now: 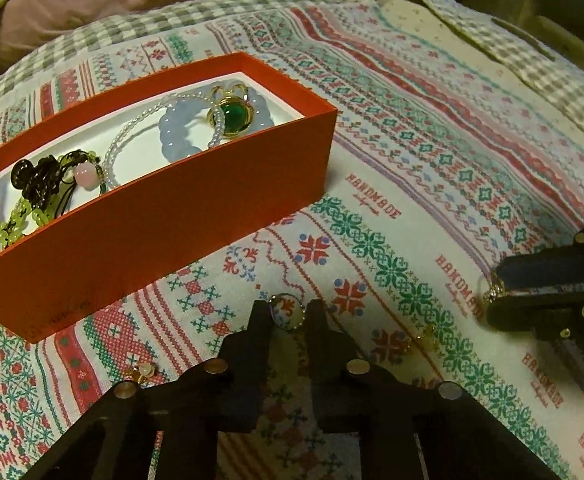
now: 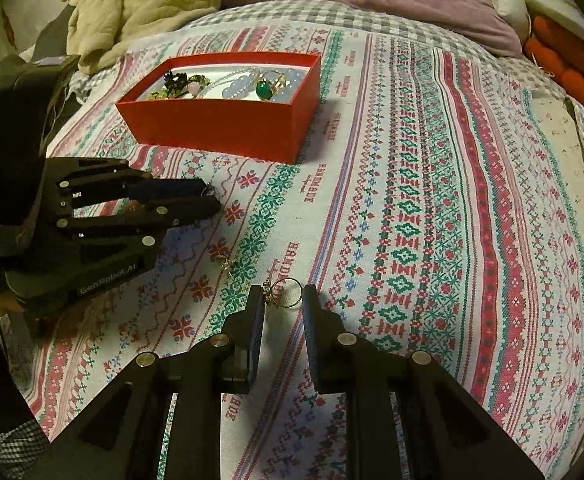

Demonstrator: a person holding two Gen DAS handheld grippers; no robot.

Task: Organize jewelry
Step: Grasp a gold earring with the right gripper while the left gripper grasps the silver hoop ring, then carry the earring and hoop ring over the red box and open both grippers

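Right wrist view: a thin gold ring (image 2: 289, 293) is seen between the fingers of the right tool (image 2: 281, 296), whose jaws stand narrowly apart around it; whether they already pinch it cannot be told, since the ring may merely lie on the bedspread (image 2: 432, 200) between them. In the left wrist view a small round glassy piece (image 1: 287, 311) sits at the tips of the left tool (image 1: 287, 312), its jaws close together at either side of it, and again it cannot be told whether it is truly gripped. The red box (image 1: 195, 200), already holding bracelets and a green-stoned ring (image 1: 233, 116), lies ahead of both tools and apart from them. The likeliest failure is judged to be a slip: both pieces are small, hard and smooth, and the cloth is soft, so a piece could be pressed into the fabric or squeezed out sideways as the jaws close. Cloth could also be pinched and dragged, shifting the small gold pieces (image 2: 225, 262) lying between the tools. A piece released short of the rim would be lost against the busy pattern.
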